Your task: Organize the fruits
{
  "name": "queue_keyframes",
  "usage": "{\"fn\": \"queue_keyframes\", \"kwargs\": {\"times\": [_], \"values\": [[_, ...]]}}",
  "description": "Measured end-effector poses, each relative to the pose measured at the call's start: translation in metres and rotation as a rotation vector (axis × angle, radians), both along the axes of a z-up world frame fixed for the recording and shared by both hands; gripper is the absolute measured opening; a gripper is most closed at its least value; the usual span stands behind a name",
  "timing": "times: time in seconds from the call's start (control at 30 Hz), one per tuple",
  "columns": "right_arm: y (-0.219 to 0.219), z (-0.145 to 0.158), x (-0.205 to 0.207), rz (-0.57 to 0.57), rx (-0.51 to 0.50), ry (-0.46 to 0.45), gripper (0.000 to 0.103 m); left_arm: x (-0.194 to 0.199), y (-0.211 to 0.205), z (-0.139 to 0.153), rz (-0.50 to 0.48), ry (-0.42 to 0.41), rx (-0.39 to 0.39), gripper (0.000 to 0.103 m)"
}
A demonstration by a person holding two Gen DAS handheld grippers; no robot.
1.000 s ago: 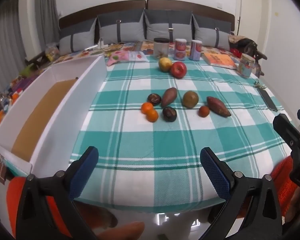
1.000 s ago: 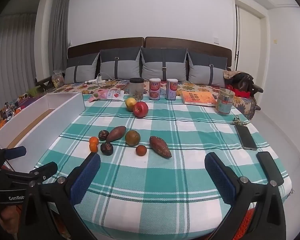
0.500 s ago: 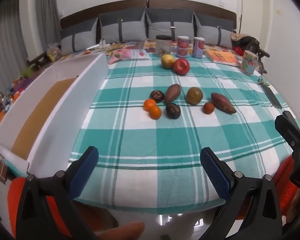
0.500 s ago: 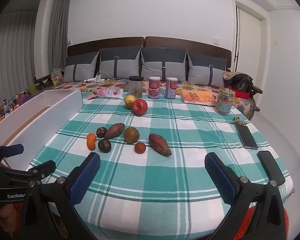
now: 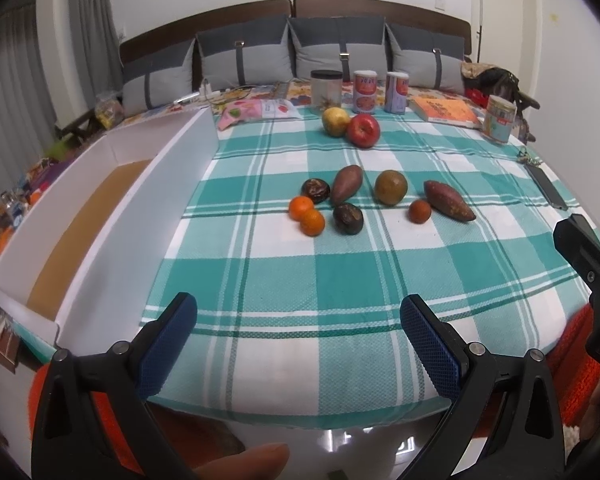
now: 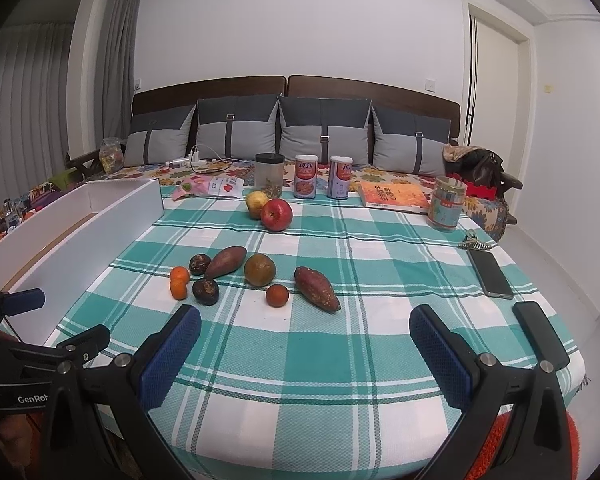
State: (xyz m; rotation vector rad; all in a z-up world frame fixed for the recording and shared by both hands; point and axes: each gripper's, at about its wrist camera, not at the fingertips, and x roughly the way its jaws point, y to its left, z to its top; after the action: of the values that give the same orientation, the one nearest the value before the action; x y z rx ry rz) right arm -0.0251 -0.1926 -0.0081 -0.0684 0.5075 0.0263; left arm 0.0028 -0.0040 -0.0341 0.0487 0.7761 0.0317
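Left claw (image 5: 298,338) and right claw (image 6: 305,350) both released, hovering at bench edge. Fruits (image 5: 348,218) clustered mid-cloth; white box (image 5: 112,216) left; cans (image 5: 365,87), book (image 5: 444,110), phone (image 6: 491,274) behind and right. Both claws nearer the fruit than before.

Even indoor light, fisheye-warped edges

You face a white wall (image 6: 300,20) behind a dark wooden headboard (image 6: 292,86), four grey cushions (image 6: 324,128) leaning along it. Grey curtains (image 6: 24,120) hang at your left; a pale door (image 6: 496,92) stands right.
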Motion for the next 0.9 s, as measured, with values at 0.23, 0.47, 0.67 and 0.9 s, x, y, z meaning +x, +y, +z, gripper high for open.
{"fn": "queue_keyframes", "kwargs": {"times": [0.23, 0.47, 0.67, 0.9], "values": [[0.0007, -0.0029, 0.0002, 0.002, -0.005, 0.005, 0.103, -0.0007, -0.0005, -0.0005, -0.003, 0.007, 0.002, 0.102], [0.0019, -0.0042, -0.0005, 0.0, -0.006, 0.009, 0.103, -0.0009, -0.0019, -0.0023, -0.009, 0.013, 0.009, 0.102], [0.0015, -0.0047, -0.0008, 0.002, -0.007, 0.008, 0.103, -0.0009, -0.0027, -0.003, -0.009, 0.015, 0.01, 0.102], [0.0014, -0.0048, -0.0003, 0.001, -0.009, 0.009, 0.103, -0.0001, -0.0015, -0.0046, -0.006, 0.021, 0.011, 0.102]]}}
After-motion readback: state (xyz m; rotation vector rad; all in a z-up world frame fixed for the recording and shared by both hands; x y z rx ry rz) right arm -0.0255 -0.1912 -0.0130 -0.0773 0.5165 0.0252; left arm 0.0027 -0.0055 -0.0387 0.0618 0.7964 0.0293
